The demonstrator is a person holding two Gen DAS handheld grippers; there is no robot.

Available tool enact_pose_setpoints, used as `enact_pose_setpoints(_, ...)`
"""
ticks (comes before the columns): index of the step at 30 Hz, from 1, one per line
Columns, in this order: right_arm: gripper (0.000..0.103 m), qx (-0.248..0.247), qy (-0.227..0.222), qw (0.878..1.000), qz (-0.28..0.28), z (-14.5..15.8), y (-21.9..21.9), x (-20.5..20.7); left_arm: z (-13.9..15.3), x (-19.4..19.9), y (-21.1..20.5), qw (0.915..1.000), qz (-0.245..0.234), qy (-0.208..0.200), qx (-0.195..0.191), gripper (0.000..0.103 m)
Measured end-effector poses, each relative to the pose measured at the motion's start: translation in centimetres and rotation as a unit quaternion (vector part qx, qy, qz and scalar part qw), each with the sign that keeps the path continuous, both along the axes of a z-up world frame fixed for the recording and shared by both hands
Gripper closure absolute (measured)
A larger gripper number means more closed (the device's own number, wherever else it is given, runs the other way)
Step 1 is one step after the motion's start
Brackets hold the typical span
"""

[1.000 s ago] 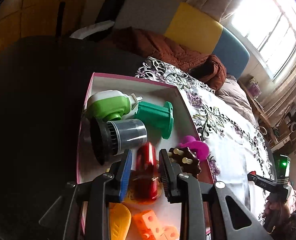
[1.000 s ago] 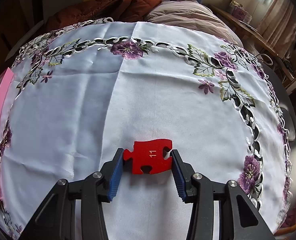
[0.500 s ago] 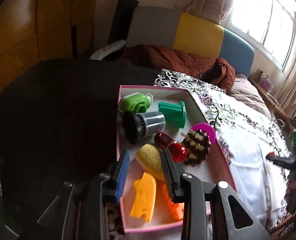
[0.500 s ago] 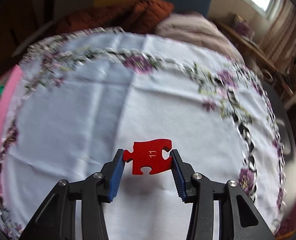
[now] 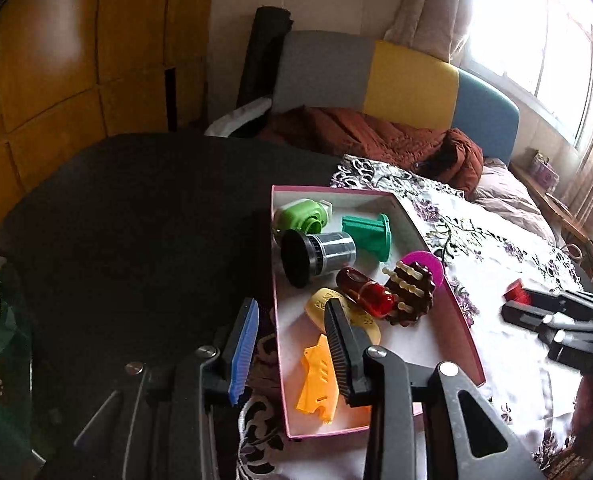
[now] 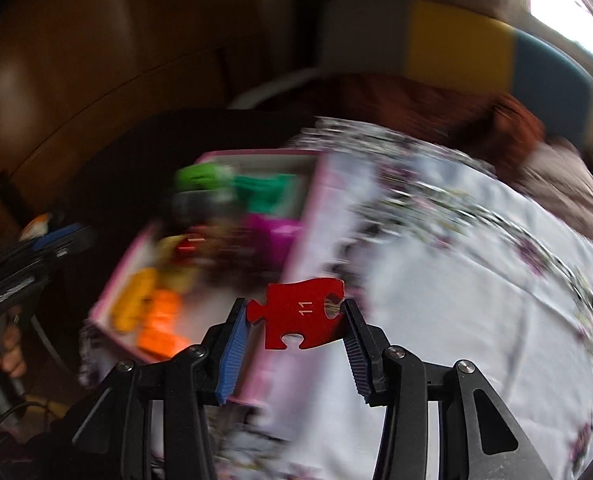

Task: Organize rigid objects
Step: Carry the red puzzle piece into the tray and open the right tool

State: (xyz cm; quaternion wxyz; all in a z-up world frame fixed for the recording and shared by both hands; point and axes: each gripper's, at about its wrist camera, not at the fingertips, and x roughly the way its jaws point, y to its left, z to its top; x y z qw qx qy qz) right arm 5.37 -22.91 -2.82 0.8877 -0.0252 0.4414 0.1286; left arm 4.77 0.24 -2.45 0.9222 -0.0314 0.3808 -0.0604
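White embroidered cloth covers the table, with a pink-rimmed cardboard box [image 6: 316, 184] of plastic toys at its edge. Pinched edge to edge in the right gripper [image 6: 292, 344], a flat red jigsaw piece [image 6: 300, 314] hangs just beside the box's near wall, the box lying ahead-left. Nothing sits between the opening jaws of the left gripper [image 5: 292, 344].

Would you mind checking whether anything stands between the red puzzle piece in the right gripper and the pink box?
Nothing visible blocks it. The red puzzle piece, clamped in the right gripper, hangs by the pink box near wall. The left gripper, jaws opening and empty, stands at the box's opposite side, off that path.
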Motion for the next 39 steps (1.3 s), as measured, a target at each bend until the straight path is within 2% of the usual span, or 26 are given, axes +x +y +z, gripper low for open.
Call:
enact_pose_setpoints(5, 0.057, -0.011, 0.018, 0.999, 0.046, -1.4, 4.6, 0.6, 0.1, -0.3, 0.7, 1.0, 0.009, 0.0, -0.001, 0.066)
enact_pose_setpoints(9, 0.057, -0.031, 0.043, 0.998, 0.045, -3.6, 6.1, 1.4, -0.2, -0.4, 1.4, 0.9998, 0.017, 0.006, -0.001, 0.064)
enact_pose_setpoints(17, 0.056, -0.052, 0.062, 0.996, 0.02, -6.2, 6.2, 2.0, -0.6, -0.6, 2.1, 0.999, 0.04, 0.012, 0.013, 0.061)
enact_pose_setpoints(25, 0.052, -0.03, 0.044, 0.999, 0.002, -5.3, 5.6, 1.8, -0.6, -1.0, 2.3, 0.9988, 0.047, 0.009, 0.015, 0.061)
enact_pose_setpoints(28, 0.044, -0.023, 0.029, 0.999, -0.01, -4.3, 5.3, 1.4, -0.6, -1.2, 2.3, 0.9986, 0.05, 0.008, 0.013, 0.061)
enact_pose_setpoints(34, 0.02, -0.022, -0.021, 0.997, -0.066, -2.1, 4.8, 0.5, -0.3, -1.8, 2.1, 0.9973, 0.065, -0.005, 0.033, 0.059)
enact_pose_setpoints(35, 0.016, -0.024, -0.029, 0.996, -0.077, -1.8, 4.7, 0.3, -0.3, -1.9, 2.0, 0.997, 0.068, -0.006, 0.038, 0.057)
enact_pose_setpoints(37, 0.012, -0.021, -0.047, 0.994, -0.099, -1.1, 4.6, -0.3, -0.1, -2.3, 1.8, 0.9962, 0.073, -0.009, 0.047, 0.041)
enact_pose_setpoints(39, 0.011, -0.015, -0.06, 0.992, -0.113, -0.7, 4.5, -0.7, 0.0, -2.9, 1.9, 0.9959, 0.077, -0.017, 0.044, 0.036)
